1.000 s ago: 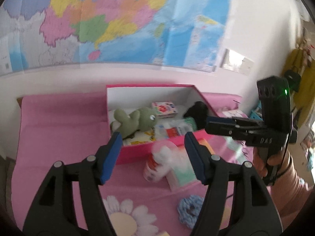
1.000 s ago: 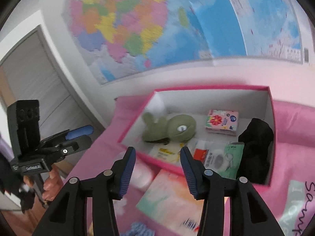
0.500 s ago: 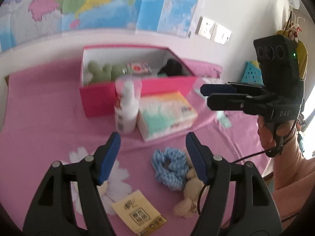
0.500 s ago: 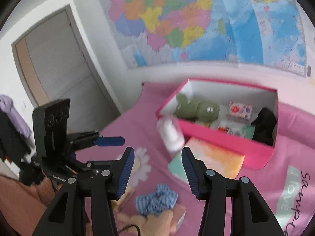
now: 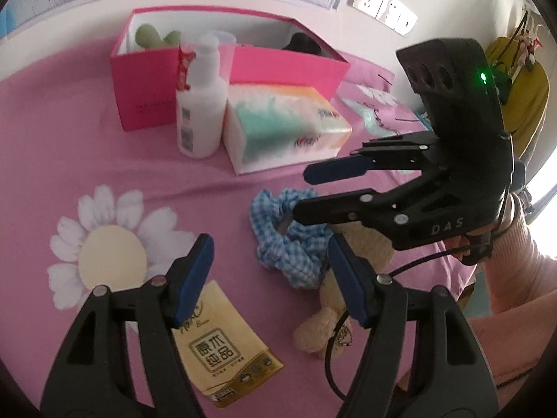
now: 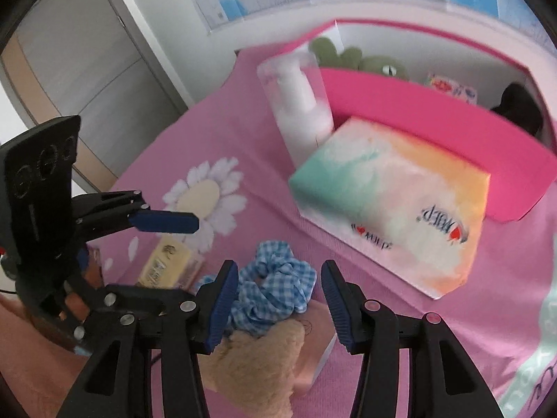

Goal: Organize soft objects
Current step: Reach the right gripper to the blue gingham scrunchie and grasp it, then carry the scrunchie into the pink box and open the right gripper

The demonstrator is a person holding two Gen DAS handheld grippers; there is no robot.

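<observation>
A blue checked scrunchie (image 5: 289,240) lies on the pink cloth beside a tan plush toy (image 5: 327,324); both show in the right wrist view, scrunchie (image 6: 275,282) on top of the plush (image 6: 257,365). My left gripper (image 5: 271,278) is open and empty, low over the scrunchie's near side. My right gripper (image 6: 278,299) is open and empty just above the scrunchie and plush; it shows in the left wrist view (image 5: 306,191). A pink box (image 5: 285,66) at the back holds a green plush (image 6: 379,64) and a black soft item (image 6: 522,111).
A white bottle (image 5: 200,104) and a pastel tissue pack (image 5: 285,129) stand in front of the box. A yellow tissue packet (image 5: 222,348) lies near my left gripper. The cloth bears a daisy print (image 5: 108,254). A door (image 6: 69,52) stands at the left.
Both grippers have pulled back from the box and come down toward the scrunchie and tan plush. Both stay open and empty.
</observation>
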